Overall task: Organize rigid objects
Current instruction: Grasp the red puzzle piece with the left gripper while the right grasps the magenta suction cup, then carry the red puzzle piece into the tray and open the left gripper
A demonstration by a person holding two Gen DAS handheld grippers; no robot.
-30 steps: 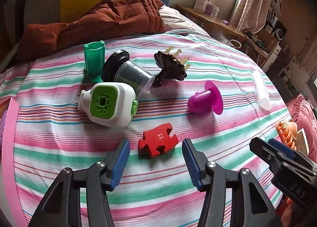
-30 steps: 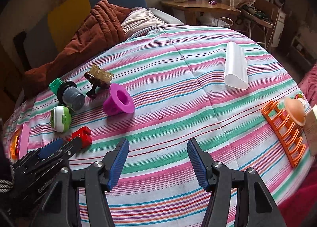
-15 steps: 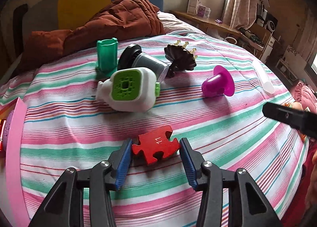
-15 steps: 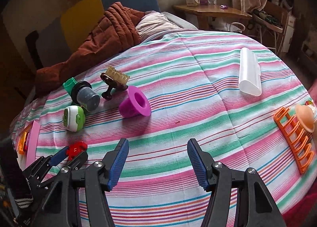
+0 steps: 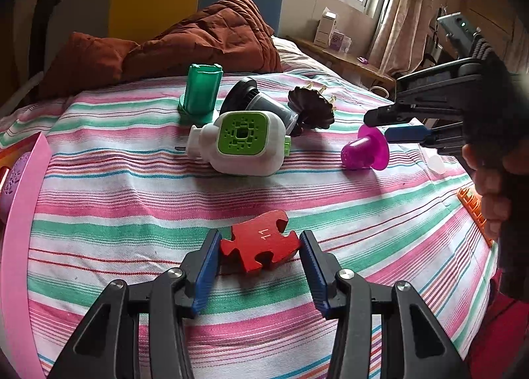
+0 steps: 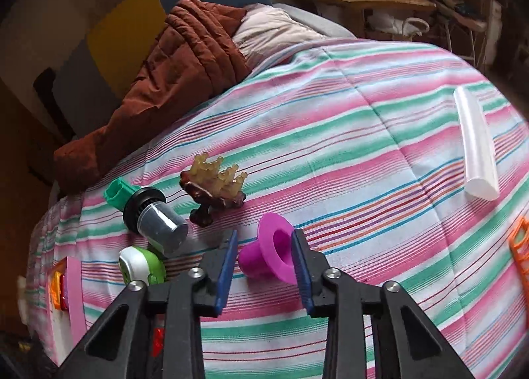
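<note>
A red puzzle piece (image 5: 261, 243) marked 11 lies flat on the striped bedspread (image 5: 132, 207). My left gripper (image 5: 259, 243) has both blue pads against its sides. The magenta flanged cup (image 6: 271, 246) lies on its side. My right gripper (image 6: 264, 246) has its jaws closing around it, one pad on the flange and the other at the stem. In the left wrist view the right gripper (image 5: 377, 128) reaches in from the right over that magenta cup (image 5: 363, 151), with a hand (image 5: 492, 187) behind it.
A white-and-green device (image 5: 244, 144), a green cup (image 5: 200, 91), a grey jar with a black lid (image 5: 264, 104) and a brown comb-like piece (image 6: 215, 187) are grouped further back. A white tube (image 6: 476, 154) and an orange rack (image 6: 519, 243) lie right. A pink tray rim (image 5: 20, 213) borders the left.
My left gripper moved forward and narrowed until its pads met the red puzzle piece. My right gripper swung left across the bed to the magenta cup and its jaws narrowed around it.
</note>
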